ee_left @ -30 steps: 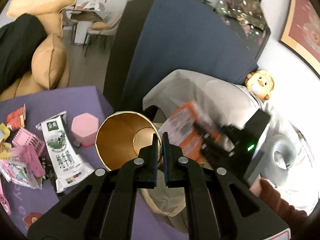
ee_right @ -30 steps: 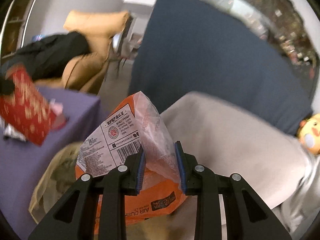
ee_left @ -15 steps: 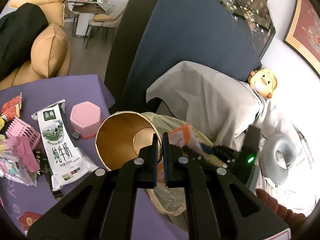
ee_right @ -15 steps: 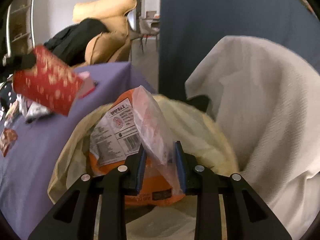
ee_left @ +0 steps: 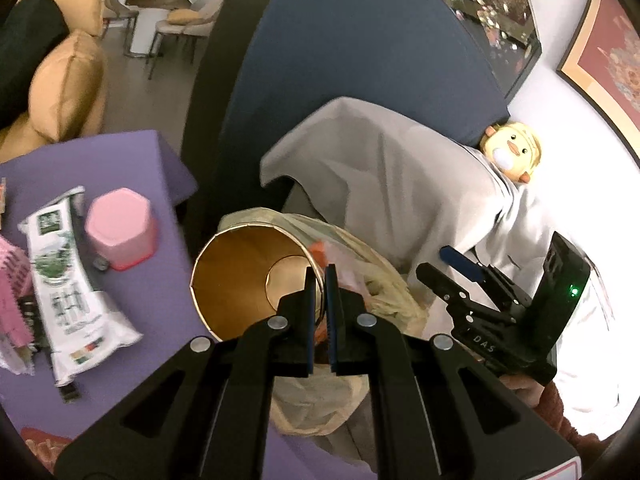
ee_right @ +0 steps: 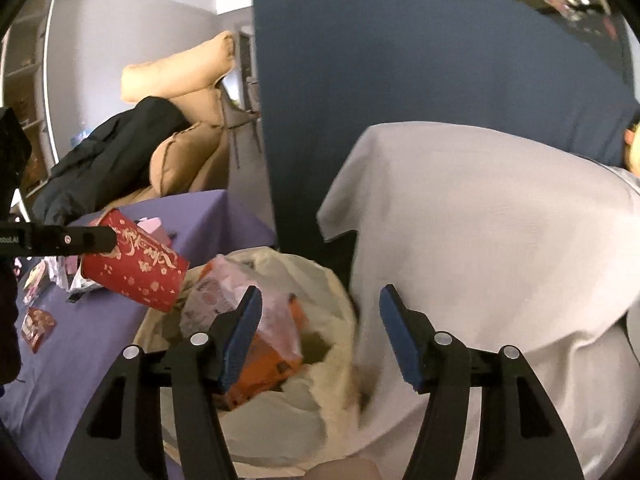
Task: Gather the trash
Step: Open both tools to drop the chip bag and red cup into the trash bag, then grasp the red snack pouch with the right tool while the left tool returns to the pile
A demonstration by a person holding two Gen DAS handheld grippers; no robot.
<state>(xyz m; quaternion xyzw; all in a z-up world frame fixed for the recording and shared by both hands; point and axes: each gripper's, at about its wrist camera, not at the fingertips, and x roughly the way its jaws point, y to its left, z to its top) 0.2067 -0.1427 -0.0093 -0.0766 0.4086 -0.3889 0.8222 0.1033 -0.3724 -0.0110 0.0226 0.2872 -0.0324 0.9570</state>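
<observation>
The right gripper hangs spread and unladen; the orange packet lies inside the trash bag just below its left finger. The left gripper pinches the rim of a red paper cup — tilted, just left of the bag.

Left gripper: black fingers pinched together, clamping a thin rim.
Right gripper: blue-padded fingers spread wide, holding nothing.
</observation>
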